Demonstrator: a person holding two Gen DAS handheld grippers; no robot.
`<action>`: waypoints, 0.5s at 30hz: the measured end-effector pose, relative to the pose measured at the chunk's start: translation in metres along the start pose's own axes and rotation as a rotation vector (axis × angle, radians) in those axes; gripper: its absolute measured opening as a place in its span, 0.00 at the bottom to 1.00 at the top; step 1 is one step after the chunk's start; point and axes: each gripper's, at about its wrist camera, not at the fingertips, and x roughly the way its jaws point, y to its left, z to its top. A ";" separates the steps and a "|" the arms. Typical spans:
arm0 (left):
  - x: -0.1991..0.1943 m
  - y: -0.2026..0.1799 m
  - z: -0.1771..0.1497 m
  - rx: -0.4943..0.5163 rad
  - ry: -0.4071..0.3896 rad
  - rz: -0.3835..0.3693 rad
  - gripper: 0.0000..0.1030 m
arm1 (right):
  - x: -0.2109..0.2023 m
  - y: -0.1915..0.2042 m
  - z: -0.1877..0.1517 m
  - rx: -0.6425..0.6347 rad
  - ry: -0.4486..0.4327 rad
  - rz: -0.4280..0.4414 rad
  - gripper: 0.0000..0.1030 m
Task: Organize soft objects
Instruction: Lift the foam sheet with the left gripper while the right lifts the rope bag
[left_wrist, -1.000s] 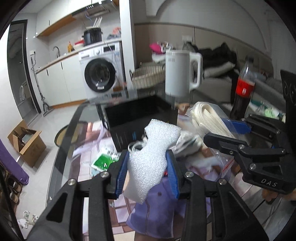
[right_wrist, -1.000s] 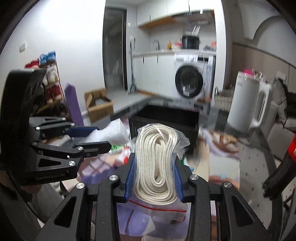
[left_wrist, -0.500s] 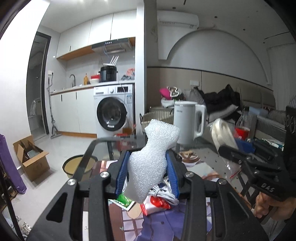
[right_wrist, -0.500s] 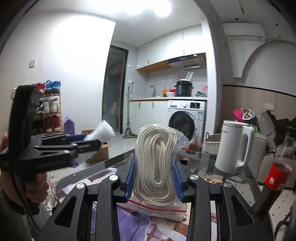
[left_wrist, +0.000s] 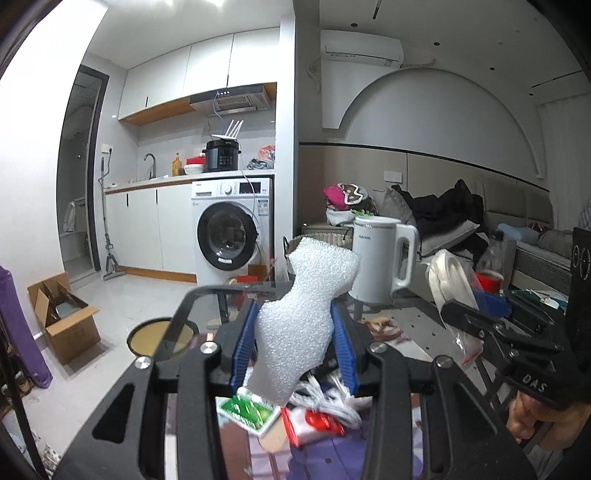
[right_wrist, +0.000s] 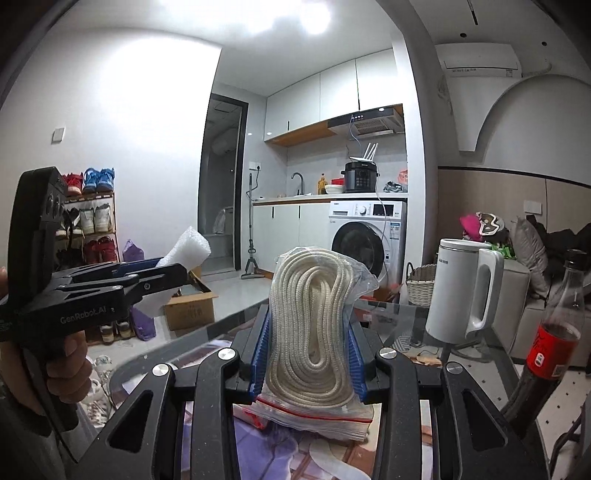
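My left gripper (left_wrist: 293, 343) is shut on a white foam piece (left_wrist: 301, 314), which stands up between its blue pads. It is held above the table, almost level. My right gripper (right_wrist: 308, 354) is shut on a clear zip bag of coiled white rope (right_wrist: 310, 325). From the left wrist view the right gripper (left_wrist: 480, 314) shows at the right with the rope bag (left_wrist: 452, 280). The right wrist view has the left gripper (right_wrist: 177, 269) at the left, the foam piece (right_wrist: 186, 249) sticking out of it.
Below the left gripper lie a green packet (left_wrist: 247, 408), a red-and-white packet (left_wrist: 314, 424) and white cord (left_wrist: 325, 393) on the glass table (right_wrist: 399, 325). A white kettle (right_wrist: 463, 291) and a cola bottle (right_wrist: 550, 350) stand at the right. A cardboard box (left_wrist: 62, 317) sits on the floor.
Both grippers rose and tilted up from the table towards level, keeping hold of the foam and the rope bag. The black bin on the table has dropped out of view.
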 end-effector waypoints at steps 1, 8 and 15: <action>0.005 0.002 0.006 -0.002 -0.002 0.004 0.38 | 0.003 -0.001 0.002 -0.002 0.000 0.002 0.36; 0.061 0.016 0.051 -0.039 0.026 0.031 0.38 | 0.042 -0.016 0.046 0.005 -0.033 0.006 0.36; 0.105 0.027 0.088 -0.062 0.002 0.055 0.38 | 0.094 -0.034 0.088 0.025 -0.065 -0.009 0.36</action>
